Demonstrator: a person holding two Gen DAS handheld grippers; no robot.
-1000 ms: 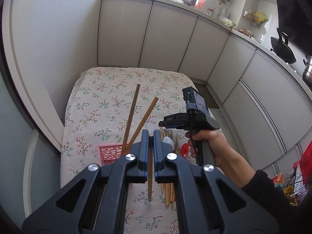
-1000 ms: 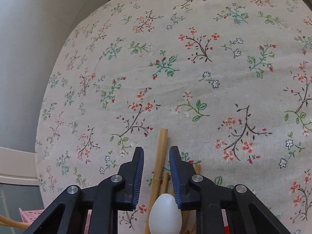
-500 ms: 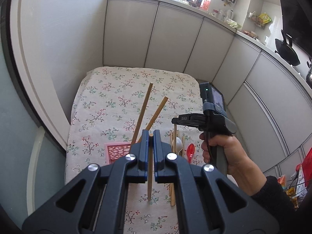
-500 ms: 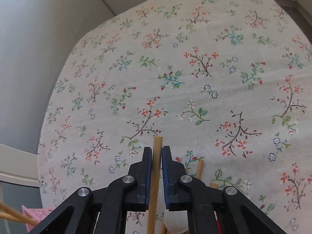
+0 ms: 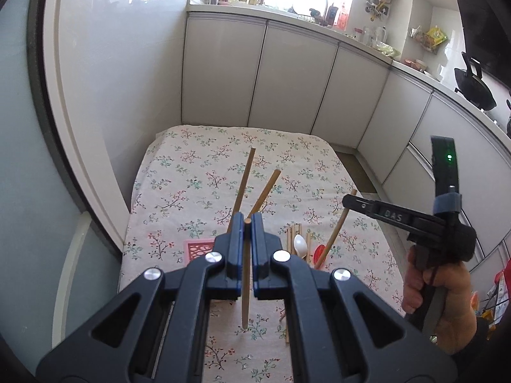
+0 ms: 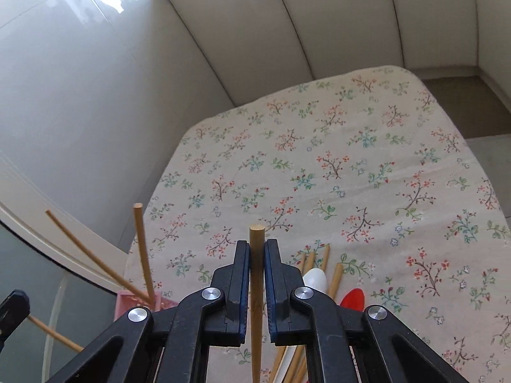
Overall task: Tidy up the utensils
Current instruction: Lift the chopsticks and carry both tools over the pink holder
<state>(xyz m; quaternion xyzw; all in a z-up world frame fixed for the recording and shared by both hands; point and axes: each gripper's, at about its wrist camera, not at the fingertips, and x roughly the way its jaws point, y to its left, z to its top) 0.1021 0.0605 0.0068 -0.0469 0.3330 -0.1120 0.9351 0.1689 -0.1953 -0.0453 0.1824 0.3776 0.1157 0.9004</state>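
Above floral tablecloth point(image 6: 367, 146), each hand-held gripper point(image 5: 245, 223) point(image 6: 256, 249) pinches its own chopstick point(image 5: 245, 274) point(image 6: 256, 303).

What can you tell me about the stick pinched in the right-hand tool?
The chopstick is a plain, light wooden rod with a round, flat-cut top end poking just past the right gripper. The fingers clamp it on both sides. In the left view it slants in the air above the flowered tablecloth, its lower end toward the red spoon.

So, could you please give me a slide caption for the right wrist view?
Right gripper clamps a wooden chopstick above the floral tablecloth; two chopsticks already stand in the pink holder.
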